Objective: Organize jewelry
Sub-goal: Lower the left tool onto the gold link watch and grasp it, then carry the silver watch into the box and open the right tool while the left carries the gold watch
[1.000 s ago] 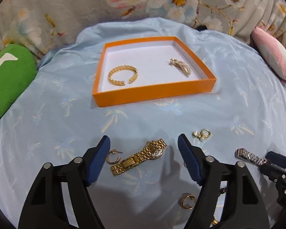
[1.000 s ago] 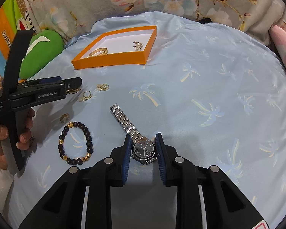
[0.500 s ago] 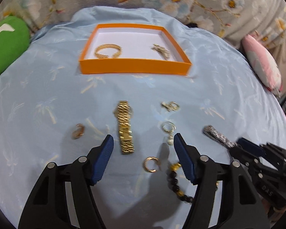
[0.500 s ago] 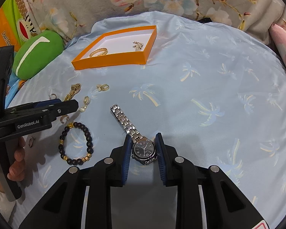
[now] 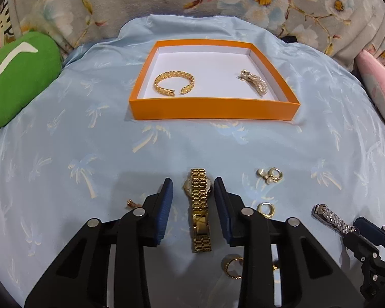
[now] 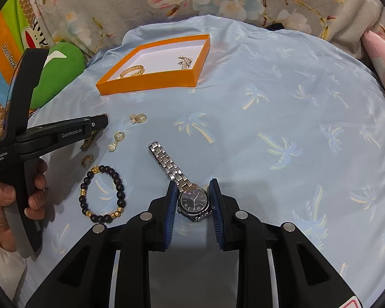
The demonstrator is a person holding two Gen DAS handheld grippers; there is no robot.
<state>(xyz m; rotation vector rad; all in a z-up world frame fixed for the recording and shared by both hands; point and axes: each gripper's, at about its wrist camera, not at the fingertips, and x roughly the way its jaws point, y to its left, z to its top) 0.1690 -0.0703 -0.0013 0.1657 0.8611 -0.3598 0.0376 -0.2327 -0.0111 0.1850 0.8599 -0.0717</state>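
- Since a moment ago, the left gripper (image 5: 193, 187) has swung back over the gold watch (image 5: 199, 205); its jaws are closing, pads not yet touching.
- Right gripper (image 6: 192, 200) clamps the silver watch (image 6: 190, 200) on the cloth (image 6: 269, 102).
- The box (image 5: 213, 107) holds a bangle (image 5: 174, 85).

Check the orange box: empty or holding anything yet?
Not empty. The orange box holds a gold cuff bracelet on the left and a pearl hair clip on the right; both watches lie outside.
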